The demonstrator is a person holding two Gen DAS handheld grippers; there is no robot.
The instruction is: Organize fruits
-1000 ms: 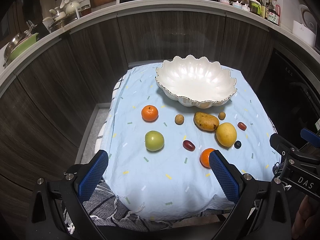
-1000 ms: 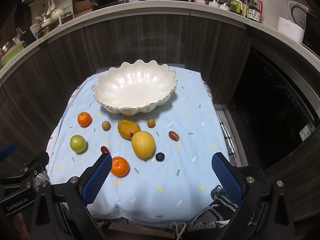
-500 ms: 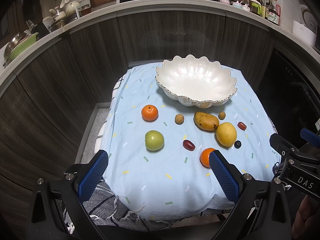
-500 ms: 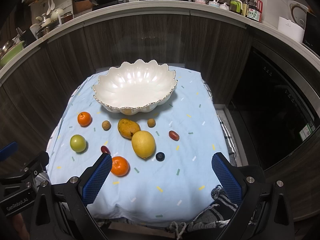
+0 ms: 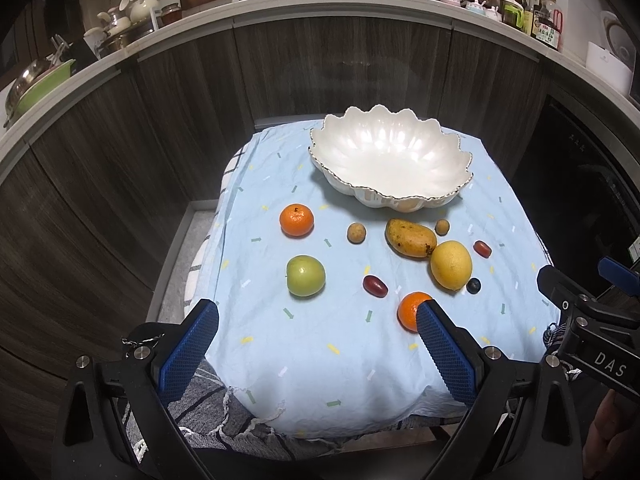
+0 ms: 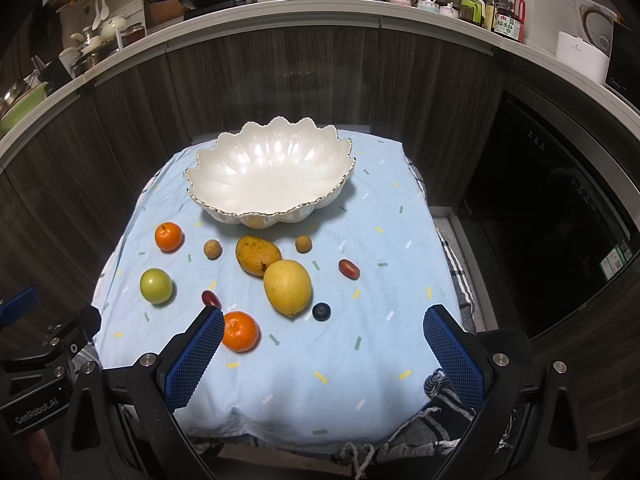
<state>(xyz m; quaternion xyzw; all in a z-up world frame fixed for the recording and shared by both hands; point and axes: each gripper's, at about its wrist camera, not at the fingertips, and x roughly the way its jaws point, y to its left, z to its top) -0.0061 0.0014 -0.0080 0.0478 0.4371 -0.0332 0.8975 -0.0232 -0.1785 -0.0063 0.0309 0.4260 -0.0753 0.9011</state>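
From my left wrist camera nothing differs from a second ago: every fruit lies where it did, and my left gripper [image 5: 316,344] hangs at the near edge of the blue cloth [image 5: 320,352] with its jaws spread wide, gripping nothing. The white scalloped bowl [image 5: 390,160] sits at the far end, no fruit inside it. The mango [image 5: 410,238] lies just in front of the bowl, its long axis slanting from far-left to near-right, touching the lemon [image 5: 451,265]. The green apple [image 5: 305,275] is ahead of the gap between my fingers, toward the left one; the near mandarin [image 5: 412,309] is partly hidden behind my right-hand finger pad [image 5: 446,354]. My right gripper's body [image 5: 592,328] shows at the frame's right edge.

From my right wrist camera the scene also matches the earlier frame. My right gripper [image 6: 322,354] is likewise spread apart and holds nothing, low over the cloth's near edge [image 6: 320,380]. The mango [image 6: 258,255] slants the same way, its near end against the lemon [image 6: 287,287]. The near mandarin [image 6: 240,331] touches the tip of my left-hand finger pad [image 6: 194,360]; the blueberry [image 6: 321,311] lies ahead, between the fingers. The bowl [image 6: 272,176] stands well beyond.
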